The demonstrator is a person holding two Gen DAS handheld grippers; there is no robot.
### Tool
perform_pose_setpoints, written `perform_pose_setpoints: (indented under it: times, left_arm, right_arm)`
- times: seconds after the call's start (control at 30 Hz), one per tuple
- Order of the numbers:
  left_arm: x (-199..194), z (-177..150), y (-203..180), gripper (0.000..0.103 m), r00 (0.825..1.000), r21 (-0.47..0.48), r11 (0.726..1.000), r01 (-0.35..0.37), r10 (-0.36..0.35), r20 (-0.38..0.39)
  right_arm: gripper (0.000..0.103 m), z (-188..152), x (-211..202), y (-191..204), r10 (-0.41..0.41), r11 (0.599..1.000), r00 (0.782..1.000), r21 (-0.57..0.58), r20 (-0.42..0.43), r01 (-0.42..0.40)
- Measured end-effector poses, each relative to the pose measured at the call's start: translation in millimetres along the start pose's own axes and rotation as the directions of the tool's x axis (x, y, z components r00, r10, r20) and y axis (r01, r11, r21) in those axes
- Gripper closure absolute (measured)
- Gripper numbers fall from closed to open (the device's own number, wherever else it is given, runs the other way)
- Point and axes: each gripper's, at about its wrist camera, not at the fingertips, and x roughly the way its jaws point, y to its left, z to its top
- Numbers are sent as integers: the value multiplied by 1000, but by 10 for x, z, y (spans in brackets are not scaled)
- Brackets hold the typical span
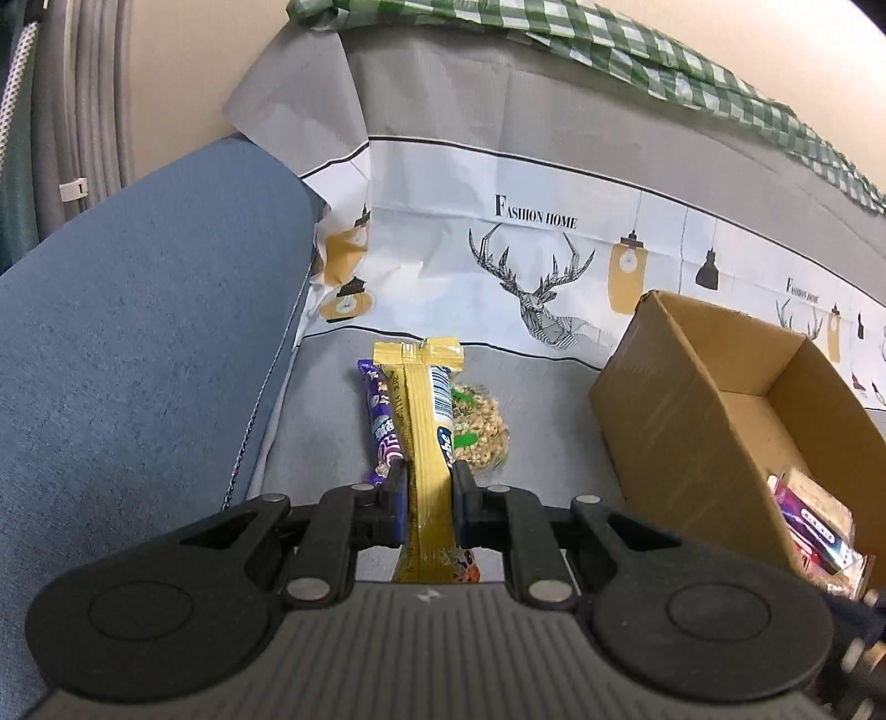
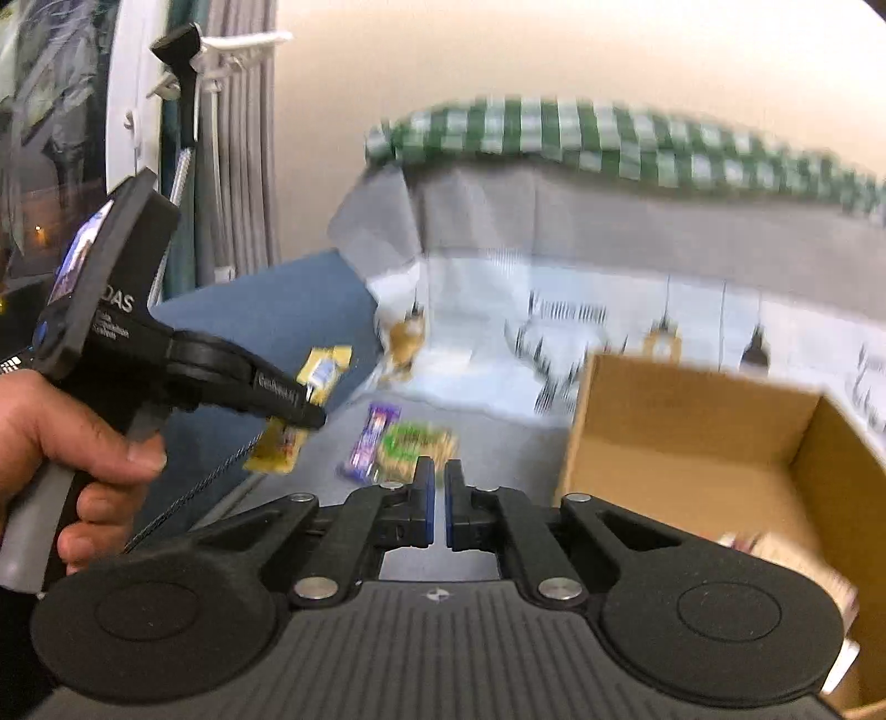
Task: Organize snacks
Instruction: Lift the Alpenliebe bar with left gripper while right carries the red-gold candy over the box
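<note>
The left gripper (image 1: 431, 487) has its jaws pressed against both sides of a long yellow snack packet (image 1: 426, 437), which runs away from the camera with its crimped far end raised above the seat. In the right wrist view the same packet (image 2: 302, 410) hangs from that gripper (image 2: 310, 415), off to the left and clear of the cushion, with the person's hand (image 2: 61, 443) wrapped around the handle.

Just beyond the left gripper's fingertips, two more snacks lie on the grey cover (image 1: 542, 421): a purple bar (image 1: 382, 432) just left of the held packet, and a clear bag of pale puffed pieces with green print (image 1: 479, 432) just right of it. They lie side by side — whether they touch is hidden behind the packet.

The right gripper (image 2: 438, 471) has its jaws drawn nearly together, only a narrow slit between the blue pads, with nothing held. It points toward the purple bar (image 2: 368, 443) and the puffed bag (image 2: 415, 448) a little further on.

To the right stands an open cardboard box (image 1: 681, 399), its near corner holding a few wrappers (image 1: 814, 526) in pink, white and dark colours. The right wrist view is blurred — there the box (image 2: 664, 421) fills the right side.

A blue sofa arm (image 1: 138, 332) rises on the left, and a green checked cloth (image 1: 609, 44) lies along the top of the backrest.
</note>
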Motion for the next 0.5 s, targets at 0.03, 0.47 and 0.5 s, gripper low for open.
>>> perform_pose_setpoints:
  times: [0.03,0.47,0.5]
  left_arm:
    - [7,-2,16,86,1000,-4,1000,1,-1,-3]
    - [82,-50,135,86,999,11,1000,0,0,-37]
    - [84,-56,147,86,999,9,1000,0,1,-39]
  right_arm:
    - [85,-40,6,34,10,1000,1000,-23,-22,-11]
    - [55,-683,752,647,-79,968,936,-251,-342,-11]
    - [54,-697,821,611,-86,975,926,-223,-367,2]
